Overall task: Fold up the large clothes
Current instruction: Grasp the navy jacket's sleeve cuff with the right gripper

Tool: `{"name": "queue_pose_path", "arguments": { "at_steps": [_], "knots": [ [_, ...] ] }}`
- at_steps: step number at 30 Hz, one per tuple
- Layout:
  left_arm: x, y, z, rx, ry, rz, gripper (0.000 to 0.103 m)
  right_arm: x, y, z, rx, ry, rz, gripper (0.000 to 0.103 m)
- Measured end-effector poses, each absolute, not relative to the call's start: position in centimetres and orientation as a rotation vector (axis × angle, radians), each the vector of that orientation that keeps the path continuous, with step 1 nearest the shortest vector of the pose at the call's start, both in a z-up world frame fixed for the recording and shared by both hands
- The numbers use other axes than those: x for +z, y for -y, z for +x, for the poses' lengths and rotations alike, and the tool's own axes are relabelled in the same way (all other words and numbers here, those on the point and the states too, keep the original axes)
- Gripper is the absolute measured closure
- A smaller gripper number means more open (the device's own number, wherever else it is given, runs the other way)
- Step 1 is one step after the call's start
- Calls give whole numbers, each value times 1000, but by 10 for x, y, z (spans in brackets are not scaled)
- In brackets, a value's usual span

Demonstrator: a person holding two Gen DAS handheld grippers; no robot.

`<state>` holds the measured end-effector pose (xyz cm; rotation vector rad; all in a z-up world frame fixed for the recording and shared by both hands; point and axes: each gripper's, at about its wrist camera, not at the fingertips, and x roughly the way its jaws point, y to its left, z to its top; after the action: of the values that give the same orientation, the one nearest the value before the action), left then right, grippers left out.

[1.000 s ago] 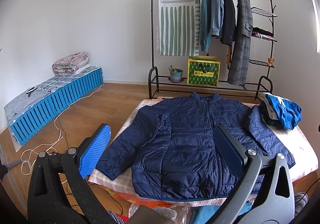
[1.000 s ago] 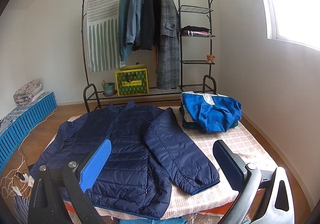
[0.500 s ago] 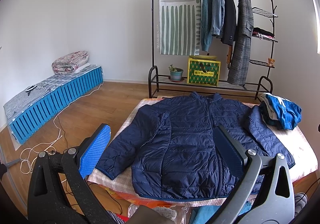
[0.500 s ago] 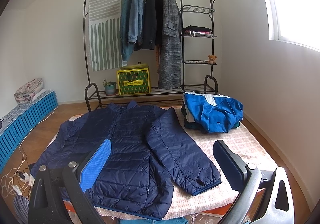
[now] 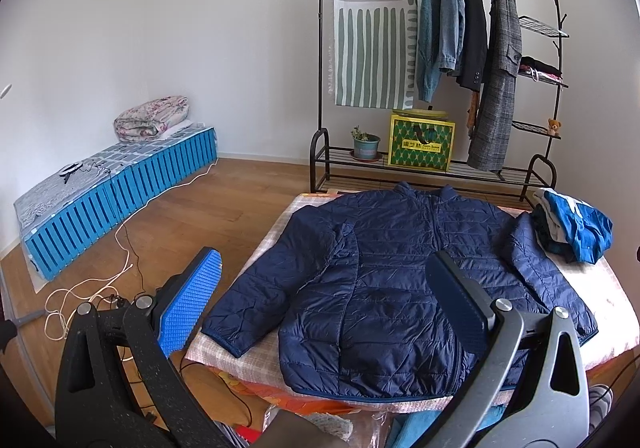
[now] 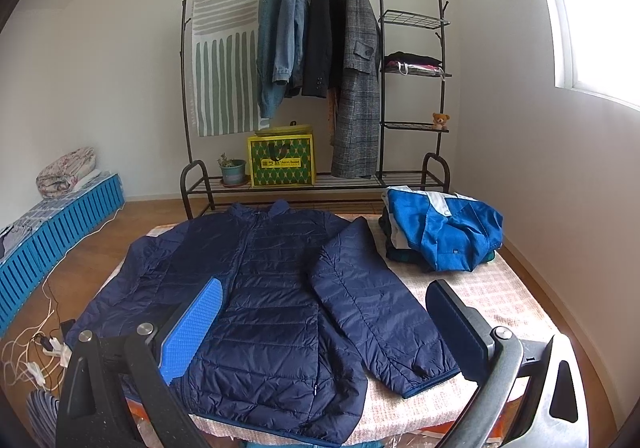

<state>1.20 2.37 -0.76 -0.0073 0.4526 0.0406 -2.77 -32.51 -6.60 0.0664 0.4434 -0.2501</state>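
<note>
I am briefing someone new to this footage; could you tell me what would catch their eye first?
A navy puffer jacket lies spread flat on the checked table cover, sleeves out. Behind its right sleeve sits a stack of folded clothes topped by a bright blue garment, and a black clothes rack of hanging coats lines the back wall.

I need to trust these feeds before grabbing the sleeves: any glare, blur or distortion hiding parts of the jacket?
Right wrist view: window at the upper right is blown out, with a sunlit patch near the table corner; the jacket stays sharp. Left wrist view: even light, no glare, jacket sharp. Both views: fisheye bends the rack and walls, dark vignette in the corners.
</note>
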Motion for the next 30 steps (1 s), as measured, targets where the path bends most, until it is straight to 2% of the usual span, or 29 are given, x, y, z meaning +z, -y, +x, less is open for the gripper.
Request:
{"name": "queue_pose_path", "arguments": {
  "at_steps": [10, 24, 28, 30],
  "knots": [
    [-17, -80, 12, 152, -446, -50, 0, -65, 281, 5, -144, -448, 31, 0],
    [-42, -182, -29, 382, -461, -161, 0, -89, 161, 82, 272, -415, -58, 0],
    [-40, -187, -50, 416, -434, -139, 0, -110, 115, 113, 444, -497, -79, 1],
    [-39, -191, -59, 433, -424, -137, 0, -123, 88, 127, 520, -546, -103, 5]
  ]
}}
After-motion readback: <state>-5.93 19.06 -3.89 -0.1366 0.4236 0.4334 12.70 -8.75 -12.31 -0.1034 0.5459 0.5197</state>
